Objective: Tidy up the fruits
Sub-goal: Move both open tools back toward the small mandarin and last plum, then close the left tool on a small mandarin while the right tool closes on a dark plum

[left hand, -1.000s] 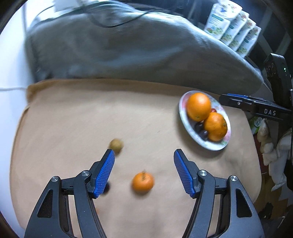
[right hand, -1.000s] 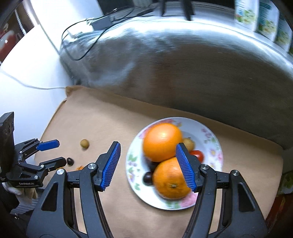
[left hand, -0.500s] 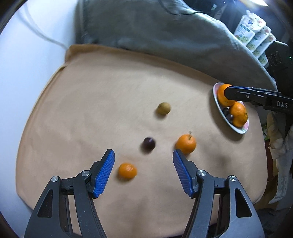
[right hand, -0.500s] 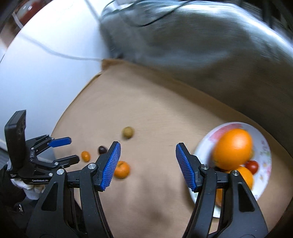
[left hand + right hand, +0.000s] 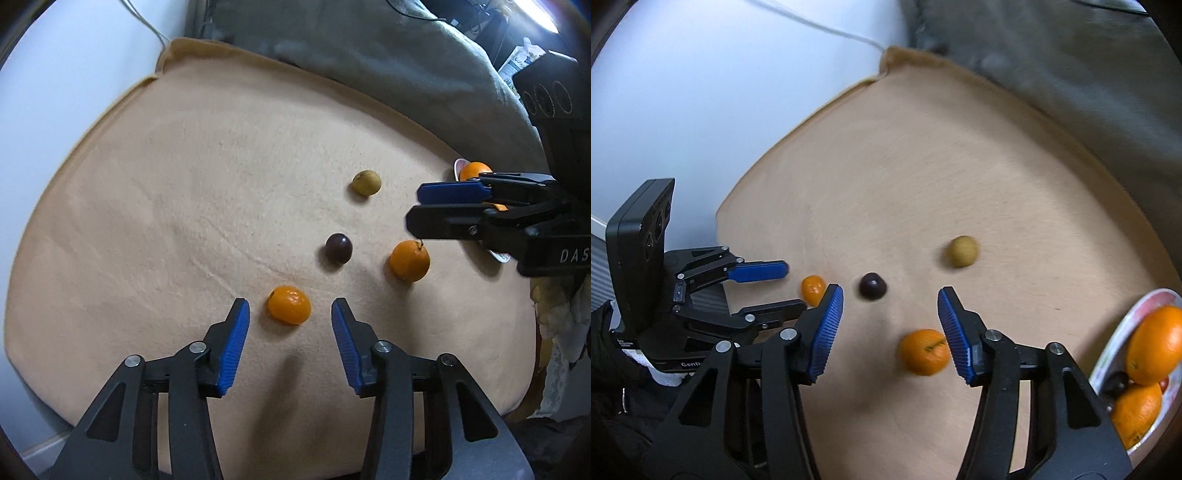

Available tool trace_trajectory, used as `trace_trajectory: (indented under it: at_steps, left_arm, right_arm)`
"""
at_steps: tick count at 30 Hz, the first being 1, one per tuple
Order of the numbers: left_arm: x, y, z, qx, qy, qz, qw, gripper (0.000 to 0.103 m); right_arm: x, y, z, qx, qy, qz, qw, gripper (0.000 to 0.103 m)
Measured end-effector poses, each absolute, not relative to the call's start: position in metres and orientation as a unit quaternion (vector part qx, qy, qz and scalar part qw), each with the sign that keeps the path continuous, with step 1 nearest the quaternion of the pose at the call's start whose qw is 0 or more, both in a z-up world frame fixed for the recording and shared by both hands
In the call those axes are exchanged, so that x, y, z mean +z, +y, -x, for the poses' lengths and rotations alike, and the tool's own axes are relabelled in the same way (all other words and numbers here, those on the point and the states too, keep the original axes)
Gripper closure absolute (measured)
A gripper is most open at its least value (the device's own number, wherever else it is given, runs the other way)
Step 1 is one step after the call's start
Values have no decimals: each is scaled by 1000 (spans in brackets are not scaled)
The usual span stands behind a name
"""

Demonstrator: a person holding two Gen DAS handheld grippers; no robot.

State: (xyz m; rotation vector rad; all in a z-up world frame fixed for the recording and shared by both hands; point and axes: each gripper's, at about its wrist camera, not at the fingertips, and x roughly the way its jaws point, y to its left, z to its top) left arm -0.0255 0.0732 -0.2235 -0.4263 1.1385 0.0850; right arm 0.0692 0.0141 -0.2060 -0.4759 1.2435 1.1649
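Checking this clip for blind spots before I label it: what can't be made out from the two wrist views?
- Plate: left wrist view, mostly hidden behind the right gripper; right wrist view, cut by the frame edge.
- Small dark and red fruits on the plate: right wrist view, tucked behind the oranges, kind unclear.
- Stemmed mandarin: right wrist view, blurred.
- Smaller mandarin: right wrist view, partly behind a blue finger.

Right tongs (image 5: 890, 295) closing around a stemmed tangerine (image 5: 924, 352) lying on tan cloth (image 5: 923, 166), pads apart.
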Motion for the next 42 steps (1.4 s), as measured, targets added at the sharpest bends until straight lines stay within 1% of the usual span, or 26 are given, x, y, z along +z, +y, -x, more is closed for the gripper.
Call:
trace_trajectory:
  at_steps: [1,2,8,10,27,29,30,31,33,35,42]
  left_arm:
    - [-226,74,25,38,535,204,819,59]
    - [-227,74,25,37,535,206,818,60]
    - [-233,72,23,29,538,211,816,64]
    - [-235,72,21,28,537,214,815,66]
    - [-242,72,10,26,540,212,814,69]
    - [-242,71,10,26,540,211,814,70]
    - [-243,71,9,26,540,211,814,70]
    - [-243,72,9,26,540,211,814,70]
    - [-243,74,10,26,540,210,814,71]
    - [-244,75,9,27,541,209,814,74]
    - [-247,74,4,28,542,208,814,76]
  right_arm:
    - [-209,17,-70,510,547,211,629,56]
    - [-211,20,-68,511,551,213,625,57]
    - [-225,40,-61,512,557,230,612,59]
    - [-228,45,-58,511,559,236,609,63]
    - [-251,64,-51,499,568,257,603,65]
    - [-253,65,-51,498,567,261,602,68]
    - [-254,66,-51,497,569,262,601,72]
    - [-256,67,-51,496,569,263,600,74]
    - [-258,68,-51,495,569,266,601,74]
    - [-259,70,-51,495,569,266,600,74]
    - [-261,73,-48,498,566,270,599,78]
